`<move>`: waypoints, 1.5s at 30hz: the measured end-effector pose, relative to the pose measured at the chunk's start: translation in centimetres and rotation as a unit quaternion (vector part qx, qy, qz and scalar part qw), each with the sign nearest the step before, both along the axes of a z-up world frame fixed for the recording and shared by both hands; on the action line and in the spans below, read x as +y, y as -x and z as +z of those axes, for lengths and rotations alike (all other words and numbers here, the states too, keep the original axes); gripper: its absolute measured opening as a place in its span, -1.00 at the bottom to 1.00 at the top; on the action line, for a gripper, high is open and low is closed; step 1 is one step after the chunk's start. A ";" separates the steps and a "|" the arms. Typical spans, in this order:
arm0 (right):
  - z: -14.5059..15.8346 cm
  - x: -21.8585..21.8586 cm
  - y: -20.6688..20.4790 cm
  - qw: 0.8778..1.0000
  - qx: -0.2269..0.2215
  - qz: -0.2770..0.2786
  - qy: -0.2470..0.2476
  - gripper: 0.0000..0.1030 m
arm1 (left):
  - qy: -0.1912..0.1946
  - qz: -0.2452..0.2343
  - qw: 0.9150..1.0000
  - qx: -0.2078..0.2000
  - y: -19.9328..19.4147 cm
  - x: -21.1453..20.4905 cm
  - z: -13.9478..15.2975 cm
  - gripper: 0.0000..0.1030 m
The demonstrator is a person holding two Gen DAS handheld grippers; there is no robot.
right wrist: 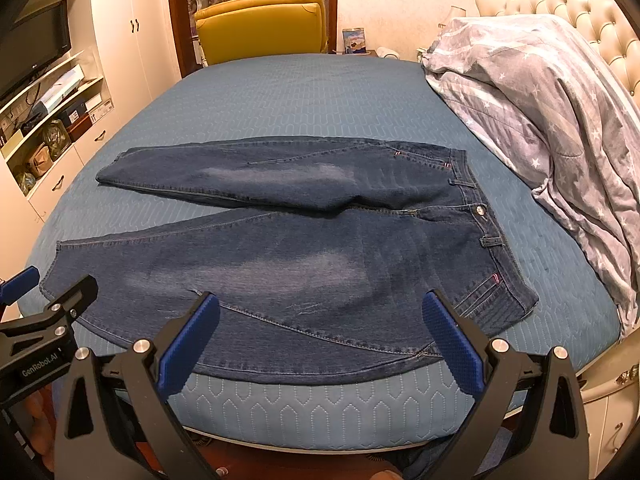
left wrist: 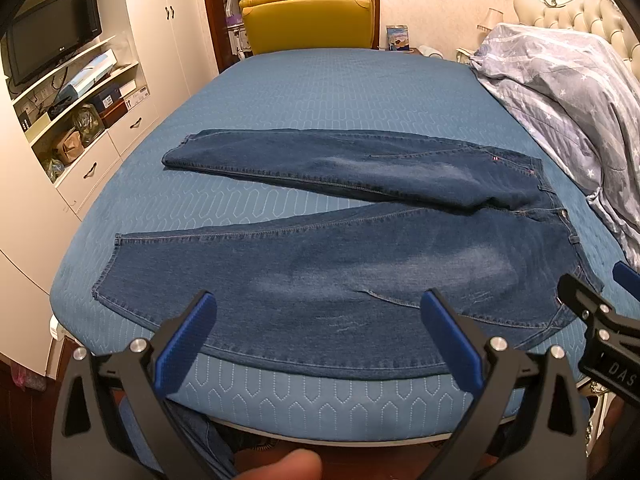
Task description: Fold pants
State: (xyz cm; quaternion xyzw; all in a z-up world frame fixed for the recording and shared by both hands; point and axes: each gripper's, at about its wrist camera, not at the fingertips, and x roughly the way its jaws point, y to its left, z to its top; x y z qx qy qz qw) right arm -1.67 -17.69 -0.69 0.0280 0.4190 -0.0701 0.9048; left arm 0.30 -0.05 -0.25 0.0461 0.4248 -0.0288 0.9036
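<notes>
Currently pre-fold: jeans [left wrist: 340,248] lie flat on the bed [left wrist: 320,96], legs splayed, waistband toward the quilt [left wrist: 560,92]. My left tongs [left wrist: 320,320] and right tongs [right wrist: 322,322] gape, empty. Next: pinch near leg's edge, fold over far leg.

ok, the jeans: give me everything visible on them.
The jeans are dark blue denim with faded patches on the thighs, lying flat and unfolded on the blue quilted bed cover. The legs spread in a V toward the left, the waistband with its metal button to the right. The near leg's edge reaches the mattress edge. Neither hand-held gripper touches them.
</notes>
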 end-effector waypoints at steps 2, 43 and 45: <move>0.0 0.0 0.0 1.000 0.000 0.000 0.000 0.91 | 0.000 0.001 1.000 0.000 0.0 0.0 0.0 0.97; -0.2 -0.1 0.1 1.000 0.003 0.001 -0.002 0.91 | 0.000 0.000 1.000 0.000 0.0 0.0 0.0 0.97; -0.3 0.0 0.1 1.000 0.004 0.002 -0.003 0.91 | 0.000 0.000 1.000 0.001 0.0 0.0 0.0 0.97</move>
